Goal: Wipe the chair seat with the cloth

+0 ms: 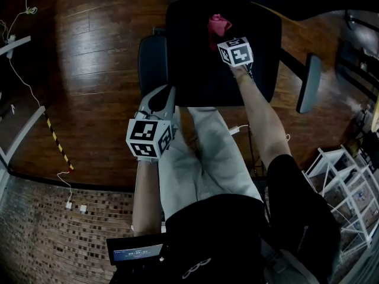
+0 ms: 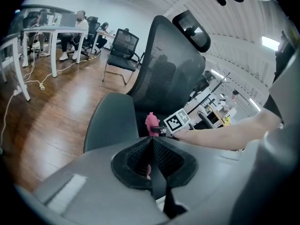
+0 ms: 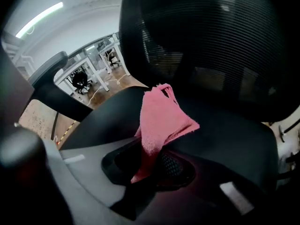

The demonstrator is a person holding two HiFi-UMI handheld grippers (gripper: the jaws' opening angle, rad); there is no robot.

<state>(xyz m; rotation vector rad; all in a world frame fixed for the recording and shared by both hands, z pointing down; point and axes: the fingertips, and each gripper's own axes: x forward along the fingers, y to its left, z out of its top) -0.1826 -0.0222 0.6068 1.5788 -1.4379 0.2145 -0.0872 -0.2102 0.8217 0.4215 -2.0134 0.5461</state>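
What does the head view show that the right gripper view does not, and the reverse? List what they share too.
Head view only: the left gripper, the person's legs, a white rack. Right gripper view only: the backrest's mesh, a ceiling light. Both: the pink cloth, held by the right gripper over the chair seat.
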